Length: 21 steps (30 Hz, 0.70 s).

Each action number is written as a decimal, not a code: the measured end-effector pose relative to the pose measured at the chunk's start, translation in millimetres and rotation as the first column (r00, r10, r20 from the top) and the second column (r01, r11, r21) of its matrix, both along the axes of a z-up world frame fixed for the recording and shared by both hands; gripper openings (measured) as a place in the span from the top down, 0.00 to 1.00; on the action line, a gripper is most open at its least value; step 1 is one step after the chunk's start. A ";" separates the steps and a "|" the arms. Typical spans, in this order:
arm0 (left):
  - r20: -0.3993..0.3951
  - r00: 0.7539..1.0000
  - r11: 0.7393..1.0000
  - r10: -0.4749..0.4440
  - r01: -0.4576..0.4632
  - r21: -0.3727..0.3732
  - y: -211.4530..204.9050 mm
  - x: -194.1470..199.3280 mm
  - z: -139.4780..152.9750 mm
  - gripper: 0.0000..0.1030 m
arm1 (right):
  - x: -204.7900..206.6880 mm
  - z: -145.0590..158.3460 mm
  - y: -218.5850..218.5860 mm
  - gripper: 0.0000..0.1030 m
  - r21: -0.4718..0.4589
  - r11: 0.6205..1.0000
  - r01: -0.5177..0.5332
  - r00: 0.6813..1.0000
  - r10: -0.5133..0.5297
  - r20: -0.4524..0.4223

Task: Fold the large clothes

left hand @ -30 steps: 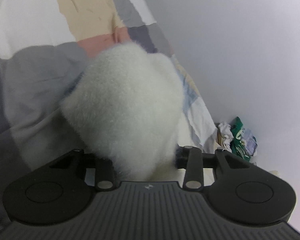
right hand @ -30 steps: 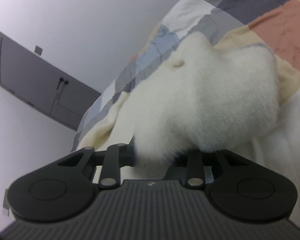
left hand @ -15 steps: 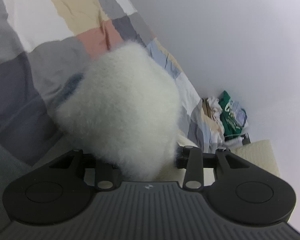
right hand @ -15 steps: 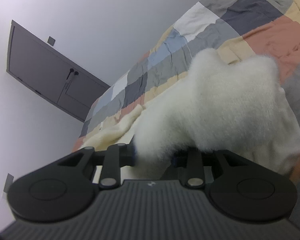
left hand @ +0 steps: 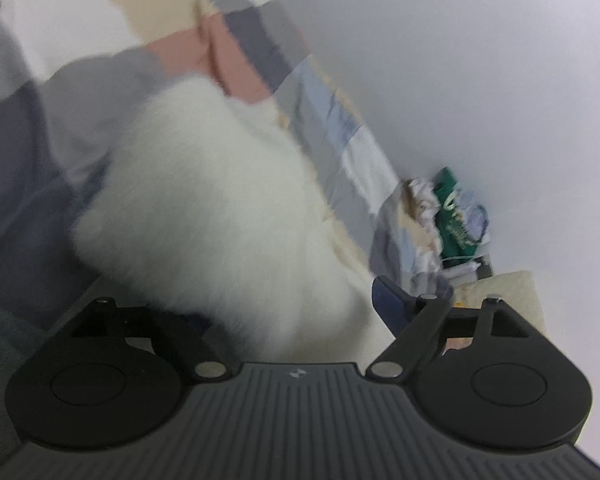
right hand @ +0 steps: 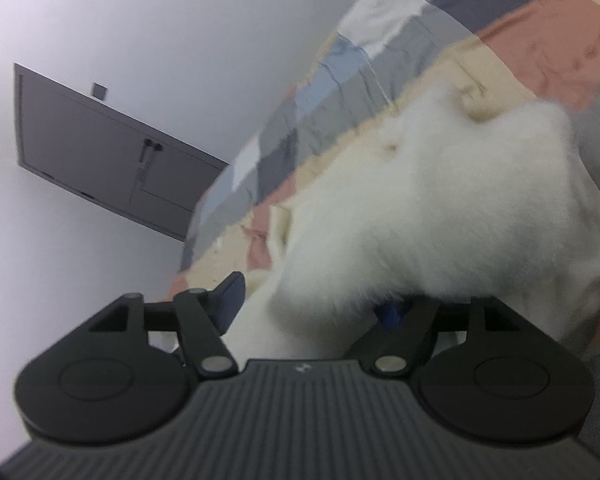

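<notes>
Your left gripper [left hand: 284,300] is opening — the fluffy white garment [left hand: 204,208] sits between its jaws, the blue pad [left hand: 388,300] clear of the fleece; your right gripper [right hand: 312,300] is opening too, garment [right hand: 420,208] bunched between its jaws, draped over the patchwork bedspread [right hand: 340,92].

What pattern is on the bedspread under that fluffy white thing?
A patchwork of grey, white, cream, pink and pale blue squares on the bedspread, clearest in the right wrist view.
</notes>
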<state>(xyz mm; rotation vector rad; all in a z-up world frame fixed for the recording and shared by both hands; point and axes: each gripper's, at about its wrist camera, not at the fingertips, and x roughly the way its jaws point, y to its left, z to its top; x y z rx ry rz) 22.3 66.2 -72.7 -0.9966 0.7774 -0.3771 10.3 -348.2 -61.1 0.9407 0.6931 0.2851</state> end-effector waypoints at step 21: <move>0.163 0.986 0.942 -0.044 -0.014 0.337 -43.7 168.9 3.4 0.15 | 158.5 -24.0 1.9 0.34 -0.259 0.965 -0.028 1.000 0.027 -0.007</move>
